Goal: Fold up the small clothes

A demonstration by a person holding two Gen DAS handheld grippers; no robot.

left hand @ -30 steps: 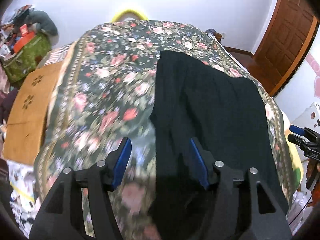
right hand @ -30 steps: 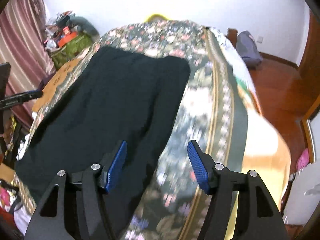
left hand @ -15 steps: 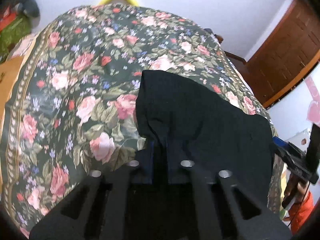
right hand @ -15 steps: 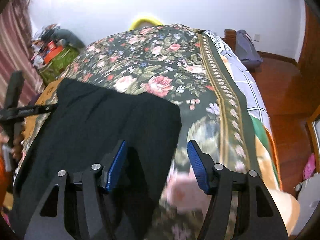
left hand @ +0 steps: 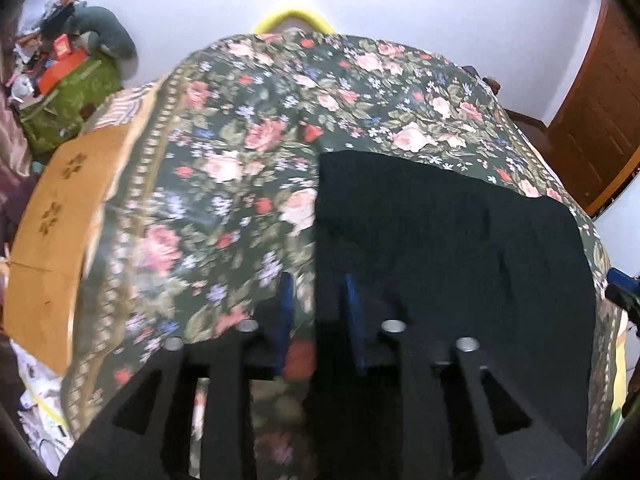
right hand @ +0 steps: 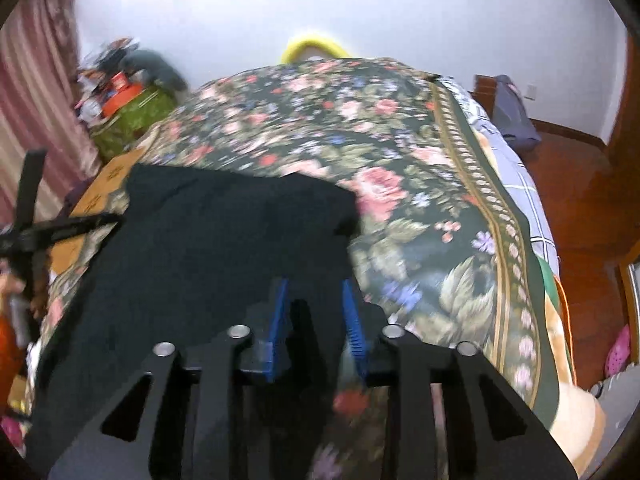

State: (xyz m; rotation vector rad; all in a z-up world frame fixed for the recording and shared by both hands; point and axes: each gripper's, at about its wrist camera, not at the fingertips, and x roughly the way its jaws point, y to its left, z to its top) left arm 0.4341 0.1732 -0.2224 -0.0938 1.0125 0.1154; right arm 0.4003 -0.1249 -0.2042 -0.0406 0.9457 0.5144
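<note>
A black garment (left hand: 440,240) lies flat on the floral bedspread (left hand: 240,152), its far edge straight across the bed. My left gripper (left hand: 319,312) hangs over the garment's left edge. Its jaws are opening, and the cloth edge runs between the blue pads (left hand: 286,312) without being pressed. In the right wrist view the same garment (right hand: 220,240) fills the left half. My right gripper (right hand: 316,312) stands half apart over its right edge, with dark cloth between the pads and no visible pinch. Each gripper shows at the rim of the other's view: the right gripper (left hand: 620,288) and the left gripper (right hand: 40,232).
A cardboard sheet (left hand: 52,220) and a green bag piled with clutter (left hand: 68,96) sit left of the bed. A yellow object (left hand: 294,18) peeks over the far end. A wooden door (left hand: 592,120), a grey bag (right hand: 512,116) and bare wood floor lie to the right.
The left gripper shut on the garment's near edge, carried it up the bed, and now stands apart again. The right jaws have narrowed. The garment looks shorter than a second ago.
</note>
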